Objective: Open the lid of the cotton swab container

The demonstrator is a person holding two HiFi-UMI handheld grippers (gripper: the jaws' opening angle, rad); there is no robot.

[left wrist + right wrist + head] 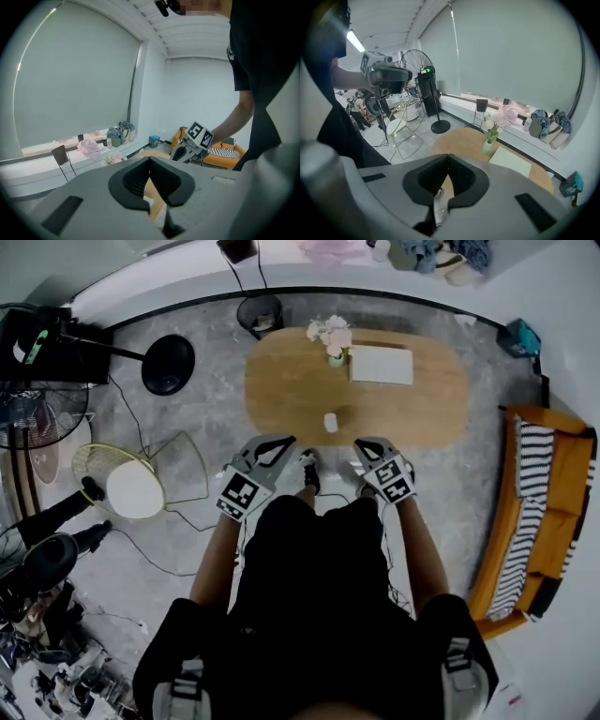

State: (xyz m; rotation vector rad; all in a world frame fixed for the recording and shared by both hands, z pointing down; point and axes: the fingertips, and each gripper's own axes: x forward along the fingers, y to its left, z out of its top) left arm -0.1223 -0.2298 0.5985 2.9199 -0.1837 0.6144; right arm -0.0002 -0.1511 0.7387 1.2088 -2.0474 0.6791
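The person's bare left forearm [216,554] and right forearm [424,554] reach forward, holding the left gripper [277,443] and right gripper [367,447] side by side, tips angled slightly inward, each with jaws closed together on nothing.

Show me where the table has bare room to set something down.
The table is bare at its left end, left of the vase and the container. The right end, past the white pad, is bare too, as is the front strip right of the container. The back middle is crowded: vase and pad sit side by side.
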